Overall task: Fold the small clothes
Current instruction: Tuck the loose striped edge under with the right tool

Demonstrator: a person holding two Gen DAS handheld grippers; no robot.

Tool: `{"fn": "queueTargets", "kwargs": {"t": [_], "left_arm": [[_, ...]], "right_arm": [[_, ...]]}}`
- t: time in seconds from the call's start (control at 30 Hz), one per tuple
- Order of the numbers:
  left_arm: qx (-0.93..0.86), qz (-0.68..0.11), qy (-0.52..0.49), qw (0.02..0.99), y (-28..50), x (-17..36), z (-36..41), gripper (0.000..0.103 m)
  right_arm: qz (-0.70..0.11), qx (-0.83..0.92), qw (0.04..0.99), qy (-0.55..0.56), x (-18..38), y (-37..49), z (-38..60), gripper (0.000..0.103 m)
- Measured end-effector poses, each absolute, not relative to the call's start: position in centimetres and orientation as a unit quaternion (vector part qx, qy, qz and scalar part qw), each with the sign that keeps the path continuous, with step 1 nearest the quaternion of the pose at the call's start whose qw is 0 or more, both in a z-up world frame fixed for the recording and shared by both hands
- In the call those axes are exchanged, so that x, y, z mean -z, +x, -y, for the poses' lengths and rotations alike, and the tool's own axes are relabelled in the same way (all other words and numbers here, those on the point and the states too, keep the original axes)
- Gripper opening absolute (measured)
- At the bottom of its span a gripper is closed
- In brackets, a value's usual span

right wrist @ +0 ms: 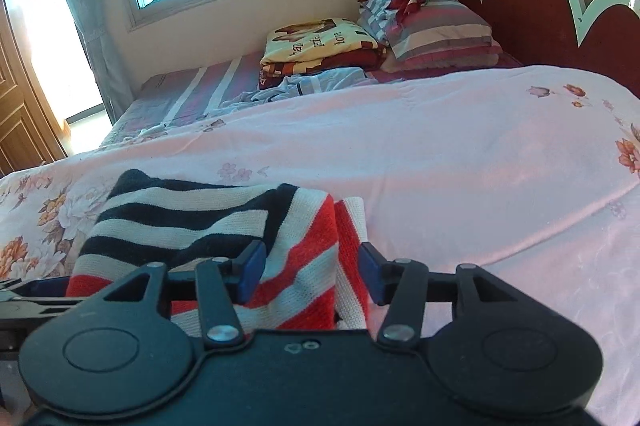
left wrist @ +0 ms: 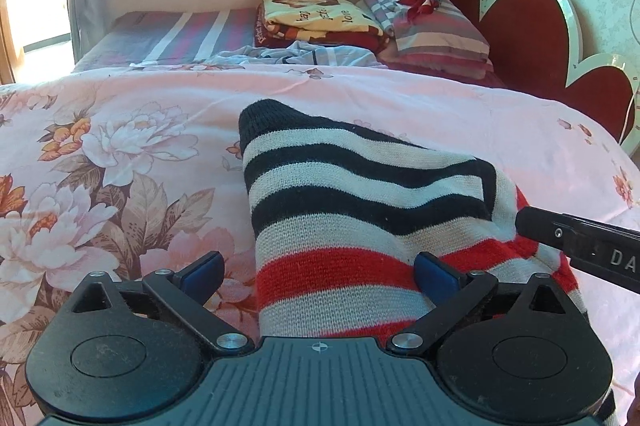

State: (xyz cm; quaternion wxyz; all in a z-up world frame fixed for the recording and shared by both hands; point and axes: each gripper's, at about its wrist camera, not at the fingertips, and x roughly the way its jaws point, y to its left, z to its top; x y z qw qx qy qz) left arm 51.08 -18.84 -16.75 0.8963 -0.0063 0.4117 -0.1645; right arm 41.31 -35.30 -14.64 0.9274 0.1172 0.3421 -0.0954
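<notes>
A: The striped knitted garment [left wrist: 352, 210], black and cream bands at one end and red and cream at the other, lies doubled over on the pink floral bedspread [left wrist: 120, 154]. In the left wrist view it fills the middle and runs toward twelve o'clock, black end farthest away.

B: And the claws?

A: The left claw [left wrist: 318, 272] stands wide open. Its blue pads [left wrist: 204, 268] are spread, one off the cloth at nine o'clock and the other lying on the red band at three, so nothing is gripped. The right claw [right wrist: 310, 272] is partly open; the folded red and cream edge sits between its pads, but I see gaps on both sides, so it reads as released.

B: So the fold looks laid down. What makes the next bit go well?

A: I'd judge the fold needs checking before anything else. In the right wrist view a narrow strip of red and cream pokes out at one o'clock of the main stack, so the edges aren't quite flush. Lift both claws straight off without snagging the knit, which is loose and would drag easily.

B: Anything nearby to mind?

A: No. The folded blanket with printed lettering [left wrist: 320, 16] and striped pillows [left wrist: 436, 30] lie well apart, toward twelve o'clock by the red scalloped headboard [left wrist: 532, 38].
</notes>
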Motion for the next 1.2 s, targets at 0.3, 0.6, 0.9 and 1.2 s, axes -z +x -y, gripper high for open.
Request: {"fn": "queueTargets", "kwargs": {"t": [0.3, 0.6, 0.9, 1.2], "left_arm": [[0.218, -0.396, -0.004, 0.892, 46.8, 17.7, 17.6, 0.103], [0.202, -0.423, -0.046, 0.882, 46.9, 18.3, 17.3, 0.103], [0.180, -0.413, -0.031, 0.892, 46.0, 17.1, 18.5, 0.103], [0.158, -0.420, -0.040, 0.893, 45.5, 17.6, 18.7, 0.103]], "right_arm": [[-0.339, 0.076, 0.936, 0.050, 13.9, 36.3, 32.1, 0.050], [-0.359, 0.056, 0.927, 0.098, 16.8, 36.1, 34.6, 0.040], [-0.354, 0.016, 0.933, 0.056, 16.1, 35.6, 35.3, 0.025], [-0.354, 0.007, 0.930, 0.099, 16.5, 35.4, 36.9, 0.030]]}}
